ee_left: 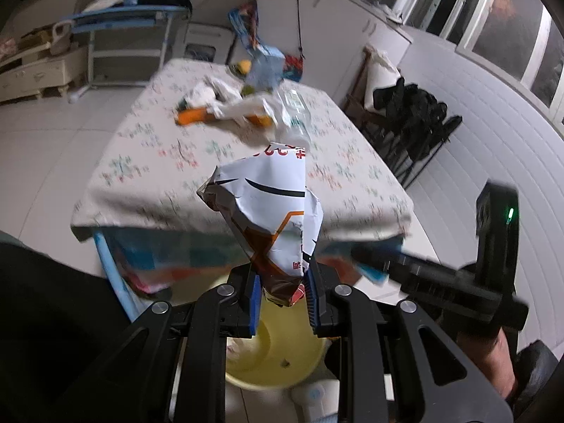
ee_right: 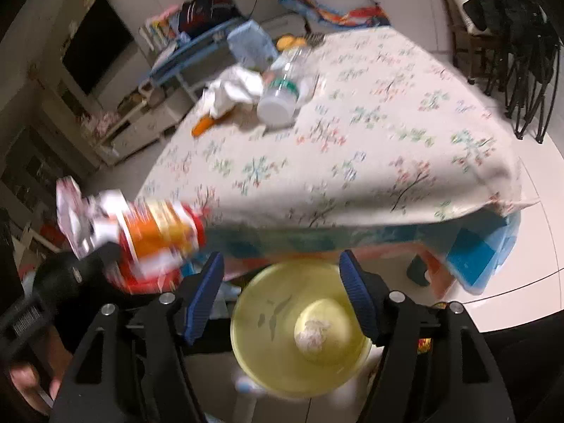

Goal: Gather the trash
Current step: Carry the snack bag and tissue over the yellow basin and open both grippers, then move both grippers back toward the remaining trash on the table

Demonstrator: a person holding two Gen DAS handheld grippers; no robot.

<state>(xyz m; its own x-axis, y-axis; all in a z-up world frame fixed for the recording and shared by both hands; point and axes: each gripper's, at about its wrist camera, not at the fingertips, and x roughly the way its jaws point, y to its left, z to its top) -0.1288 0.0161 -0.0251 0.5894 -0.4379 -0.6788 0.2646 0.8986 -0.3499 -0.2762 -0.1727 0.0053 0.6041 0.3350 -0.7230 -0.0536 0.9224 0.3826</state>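
Note:
My left gripper [ee_left: 282, 290] is shut on a crumpled white, brown and orange snack wrapper [ee_left: 271, 211], held above a yellow bin [ee_left: 278, 363] on the floor in front of the table. The same wrapper [ee_right: 141, 232] shows blurred at the left of the right wrist view, beside the left gripper's body. My right gripper [ee_right: 282, 292] is open and empty, right above the yellow bin [ee_right: 268, 338], which holds a crumpled white wad [ee_right: 313, 331]. On the table lie a clear plastic bottle [ee_right: 282, 95], white crumpled tissue [ee_right: 232, 91] and an orange wrapper [ee_right: 202, 125].
The table with a floral cloth [ee_right: 370, 148] has its near edge just beyond both grippers. A light blue pack [ee_right: 250, 47] and yellow fruit [ee_right: 290, 42] sit at its far end. Black folding chairs [ee_right: 521, 53] stand to the right. Shelves [ee_left: 116, 31] stand by the far wall.

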